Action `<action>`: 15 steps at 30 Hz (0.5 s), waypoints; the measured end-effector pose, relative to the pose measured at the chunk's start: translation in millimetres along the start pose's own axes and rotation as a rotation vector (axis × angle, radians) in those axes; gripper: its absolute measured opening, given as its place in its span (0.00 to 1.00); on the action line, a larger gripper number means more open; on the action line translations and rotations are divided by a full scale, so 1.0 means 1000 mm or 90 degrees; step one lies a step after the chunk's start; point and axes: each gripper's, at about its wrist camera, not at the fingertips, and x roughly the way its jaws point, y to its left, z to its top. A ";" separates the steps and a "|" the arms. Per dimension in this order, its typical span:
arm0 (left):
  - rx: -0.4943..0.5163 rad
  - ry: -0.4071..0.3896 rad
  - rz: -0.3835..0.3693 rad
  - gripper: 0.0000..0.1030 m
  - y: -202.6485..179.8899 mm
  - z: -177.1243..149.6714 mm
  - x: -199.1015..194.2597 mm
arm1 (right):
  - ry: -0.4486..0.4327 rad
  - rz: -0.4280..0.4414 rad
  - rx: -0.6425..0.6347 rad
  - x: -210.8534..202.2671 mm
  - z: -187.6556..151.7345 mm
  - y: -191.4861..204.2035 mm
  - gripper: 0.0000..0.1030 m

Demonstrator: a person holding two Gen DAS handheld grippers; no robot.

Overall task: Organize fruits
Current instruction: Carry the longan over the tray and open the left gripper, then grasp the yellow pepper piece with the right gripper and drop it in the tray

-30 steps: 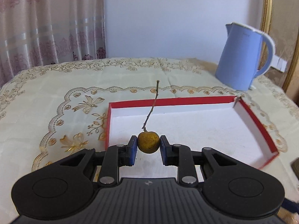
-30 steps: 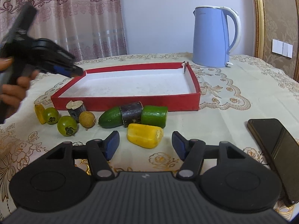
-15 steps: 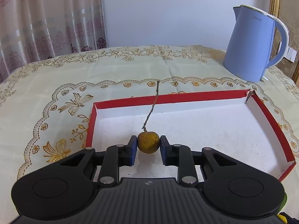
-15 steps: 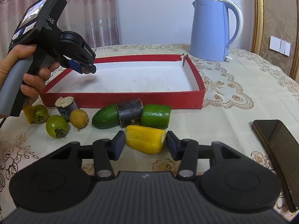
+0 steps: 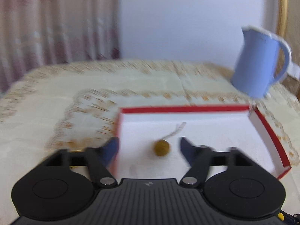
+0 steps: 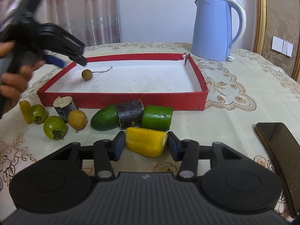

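A small brown longan [image 5: 161,148] with a thin stem lies on the white floor of the red tray [image 5: 183,109], near its left end. My left gripper [image 5: 148,146] hovers just above it. Its jaws are opening wide, and the fruit sits free between them, touched by neither pad. The right wrist view shows the same longan [image 6: 86,74] in the tray [image 6: 121,98] under the left gripper [image 6: 69,61]. My right gripper [image 6: 145,146] is low on the tablecloth in front of the tray, shut on a yellow fruit piece [image 6: 146,141].
In front of the tray lie two green cucumber pieces [image 6: 157,117], a dark cylinder [image 6: 130,113], a second longan [image 6: 76,119], a cut stump [image 6: 64,105], two green tomatoes [image 6: 54,127] and a yellow slice [image 6: 24,110]. A blue kettle [image 6: 213,28] stands behind, a phone [image 6: 277,150] at right.
The left gripper let go of the longan, which now lies in the tray with its stem down, and its jaws swung wide. The right gripper closed onto the yellow piece.
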 end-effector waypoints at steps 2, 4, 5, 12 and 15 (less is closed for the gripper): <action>-0.016 -0.045 0.034 0.80 0.009 -0.012 -0.026 | -0.003 0.007 0.006 -0.001 0.000 -0.002 0.44; -0.036 -0.073 0.055 0.80 0.017 -0.028 -0.046 | -0.007 0.010 0.005 -0.005 -0.001 -0.004 0.44; -0.050 -0.084 0.063 0.80 0.021 -0.037 -0.055 | -0.008 0.009 0.002 -0.007 -0.002 -0.004 0.44; -0.150 -0.112 0.098 0.80 0.057 -0.090 -0.077 | -0.025 0.034 0.017 -0.027 -0.004 -0.019 0.44; -0.193 -0.138 0.105 0.80 0.071 -0.103 -0.080 | -0.041 0.050 0.035 -0.033 0.002 -0.027 0.44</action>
